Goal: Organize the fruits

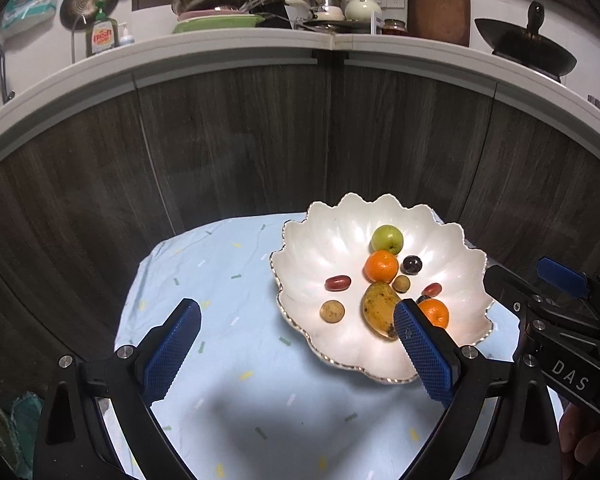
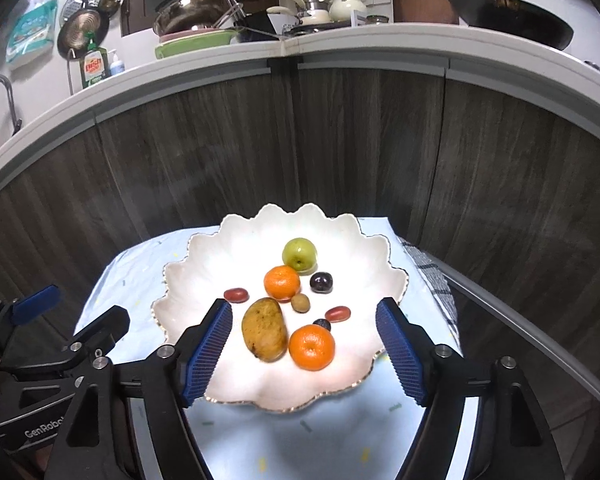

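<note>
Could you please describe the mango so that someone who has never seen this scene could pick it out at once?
Find the white scalloped dish on the light blue cloth. The mango lies in its near part, just left of an orange. It is the only long, yellow-brown, speckled fruit; its neighbours are round or much smaller.

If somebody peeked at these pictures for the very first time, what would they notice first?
Probably the big white scalloped dish on the pale blue cloth, full of fruit: two bright oranges, a green apple at the back and a yellow-brown mango in front. Next, the blue-padded right gripper and left gripper, both open and empty, near the dish.
</note>
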